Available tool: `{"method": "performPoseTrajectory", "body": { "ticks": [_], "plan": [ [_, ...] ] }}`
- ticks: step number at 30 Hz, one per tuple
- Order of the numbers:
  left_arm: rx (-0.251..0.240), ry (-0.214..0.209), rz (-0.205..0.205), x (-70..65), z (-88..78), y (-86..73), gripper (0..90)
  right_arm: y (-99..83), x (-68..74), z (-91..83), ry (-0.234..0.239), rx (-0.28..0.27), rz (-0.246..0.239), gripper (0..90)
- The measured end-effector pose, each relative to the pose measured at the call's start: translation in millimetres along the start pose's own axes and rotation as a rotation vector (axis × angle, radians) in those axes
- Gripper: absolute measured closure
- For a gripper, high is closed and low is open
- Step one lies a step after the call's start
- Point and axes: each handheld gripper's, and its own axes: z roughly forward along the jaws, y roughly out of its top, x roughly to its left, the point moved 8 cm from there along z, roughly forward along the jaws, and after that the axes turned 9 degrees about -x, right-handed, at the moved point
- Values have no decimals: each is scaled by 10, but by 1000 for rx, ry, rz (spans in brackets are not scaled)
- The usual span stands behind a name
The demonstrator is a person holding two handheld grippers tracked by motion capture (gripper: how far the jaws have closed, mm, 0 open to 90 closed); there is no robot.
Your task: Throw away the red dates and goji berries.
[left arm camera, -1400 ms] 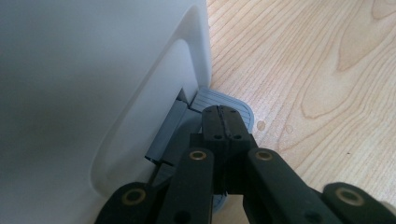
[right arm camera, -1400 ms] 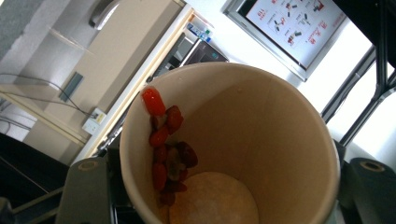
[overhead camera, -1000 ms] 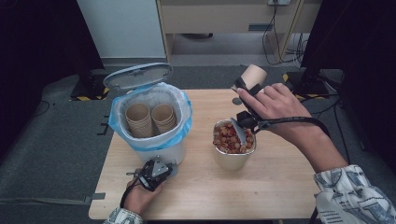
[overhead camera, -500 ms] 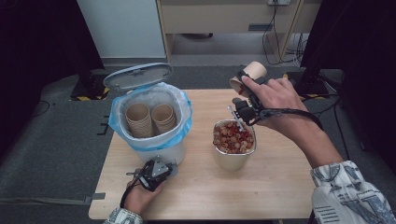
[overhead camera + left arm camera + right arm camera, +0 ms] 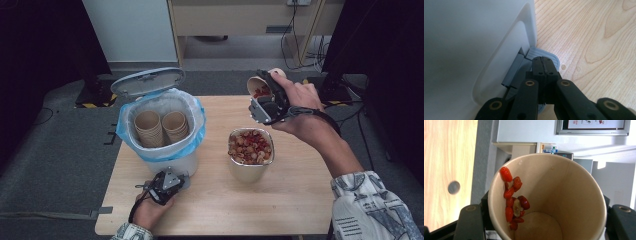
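Left side: bin [image 5: 165,150] stood at the table's left, lid [image 5: 148,81] up, blue liner [image 5: 196,137] folded over the rim, two stacks of paper cups [image 5: 161,127] inside. The left gripper [image 5: 167,182] sat low at the bin's front; in the left gripper view its jaws were clenched together with nothing between them, and the tips [image 5: 543,65] pressed down on the grey foot pedal [image 5: 541,56]. Judgement: that press was what held the lid up, so it needed to stay firm and straight down until the cup was dropped in; a slip off the pedal's edge would let the lid fall.

Middle: a square tub [image 5: 251,155] of red and pale snacks stood on the table [image 5: 300,200], well apart from the bin.

Right side: the right gripper [image 5: 267,100] was clamped on a paper cup [image 5: 260,86], held in the air above and beyond the tub, tipped on its side with the mouth toward the bin. The right gripper view showed a few red pieces [image 5: 513,200] clinging to the cup's inner wall [image 5: 564,195].

Judgement: emptying looked nearly done. Best to bring the mouth back over the tub, tilt steeper and shake gently so the stragglers dropped there, not on the table. Grip should stay light; paper walls crush easily.
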Motion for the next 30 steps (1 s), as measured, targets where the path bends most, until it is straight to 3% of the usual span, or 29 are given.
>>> {"method": "performPoseTrajectory", "body": {
  "ticks": [3,16,30],
  "plan": [
    [-1,0,0,0,0,0,899,19,-20,10,1,-20,50,318],
    [-1,-1,-1,0,0,0,899,133,-92,72,6,-136,347,316],
    [-1,-2,-1,0,0,0,899,250,-146,118,6,-214,486,312]
  ]
}}
